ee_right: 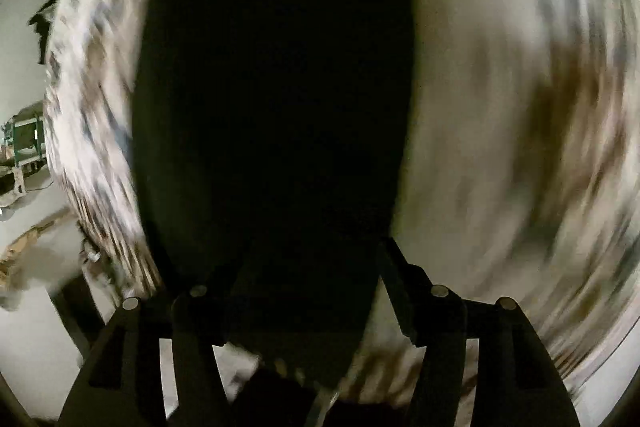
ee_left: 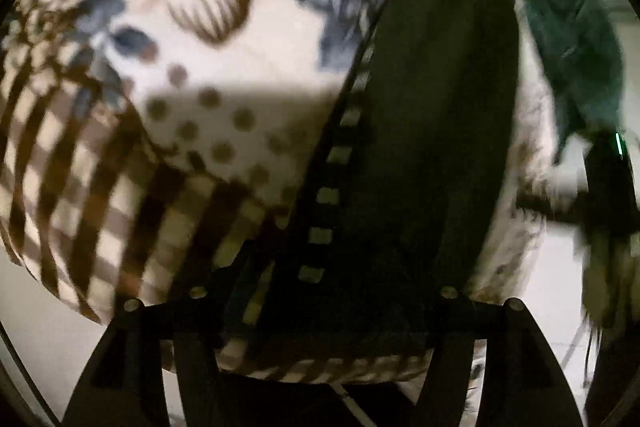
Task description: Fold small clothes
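Note:
A black garment (ee_left: 420, 131) lies stretched over a patterned blanket (ee_left: 208, 75) with brown checks, dots and blue-grey flowers. In the left wrist view it fills the space between my left gripper's fingers (ee_left: 320, 311), whose jaws are drawn in on its near edge. In the right wrist view the same black garment (ee_right: 272, 107) runs as a dark band up the middle, and my right gripper (ee_right: 308, 291) has its fingers closed on its near edge. Both views are blurred by motion. The fingertips are hidden in the dark cloth.
A dark green cloth (ee_left: 572, 27) hangs at the upper right of the left wrist view, with a dark device (ee_left: 612, 187) below it. A white floor (ee_right: 24, 327) and green furniture (ee_right: 26, 135) show at the far left of the right wrist view.

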A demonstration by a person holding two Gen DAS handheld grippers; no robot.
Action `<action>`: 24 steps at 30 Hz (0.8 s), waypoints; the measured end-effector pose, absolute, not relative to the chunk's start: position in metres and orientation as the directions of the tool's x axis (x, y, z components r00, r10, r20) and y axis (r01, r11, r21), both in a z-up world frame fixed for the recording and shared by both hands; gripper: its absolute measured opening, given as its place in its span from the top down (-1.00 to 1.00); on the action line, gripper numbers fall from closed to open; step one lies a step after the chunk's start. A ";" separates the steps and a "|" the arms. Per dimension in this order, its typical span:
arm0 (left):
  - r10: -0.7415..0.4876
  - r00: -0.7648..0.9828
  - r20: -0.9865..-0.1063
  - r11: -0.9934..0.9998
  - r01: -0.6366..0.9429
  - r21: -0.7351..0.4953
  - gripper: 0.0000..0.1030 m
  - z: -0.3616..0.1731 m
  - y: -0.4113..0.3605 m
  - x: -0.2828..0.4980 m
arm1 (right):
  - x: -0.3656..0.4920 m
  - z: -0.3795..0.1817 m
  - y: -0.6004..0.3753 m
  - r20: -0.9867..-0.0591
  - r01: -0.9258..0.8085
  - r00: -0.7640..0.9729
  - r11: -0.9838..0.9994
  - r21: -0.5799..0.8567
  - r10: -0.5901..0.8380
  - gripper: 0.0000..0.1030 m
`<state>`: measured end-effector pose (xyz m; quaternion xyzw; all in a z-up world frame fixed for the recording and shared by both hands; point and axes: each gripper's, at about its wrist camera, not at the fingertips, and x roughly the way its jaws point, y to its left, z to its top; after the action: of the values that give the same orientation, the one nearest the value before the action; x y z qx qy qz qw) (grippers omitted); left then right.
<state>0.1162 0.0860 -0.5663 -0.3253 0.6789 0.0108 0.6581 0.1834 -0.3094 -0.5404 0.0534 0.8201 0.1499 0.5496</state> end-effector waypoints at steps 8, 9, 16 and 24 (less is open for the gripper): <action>-0.350 0.058 -0.935 0.841 -0.421 -0.341 0.86 -0.565 0.077 0.104 | 0.047 -0.594 -0.349 -0.755 0.192 -0.442 0.873 0.448 0.485 -0.20; -0.346 0.050 -0.937 0.844 -0.419 -0.334 0.89 -0.565 0.078 0.103 | 0.044 -0.592 -0.349 -0.760 0.188 -0.420 0.866 0.463 0.497 0.11; -0.364 0.042 -0.931 0.814 -0.471 -0.340 0.91 -0.549 0.080 0.088 | 0.029 -0.575 -0.345 -0.804 0.075 -0.423 0.901 0.428 0.417 0.87; -0.352 -0.056 -0.934 0.863 -0.406 -0.301 0.66 -0.555 0.079 0.110 | 0.030 -0.569 -0.387 -0.785 0.091 -0.457 0.899 0.428 0.419 0.76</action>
<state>0.1101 0.0785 -0.5549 -0.2612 0.7263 0.0213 0.6354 0.0305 -0.3872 -0.5691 0.1521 0.8374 0.1647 0.4984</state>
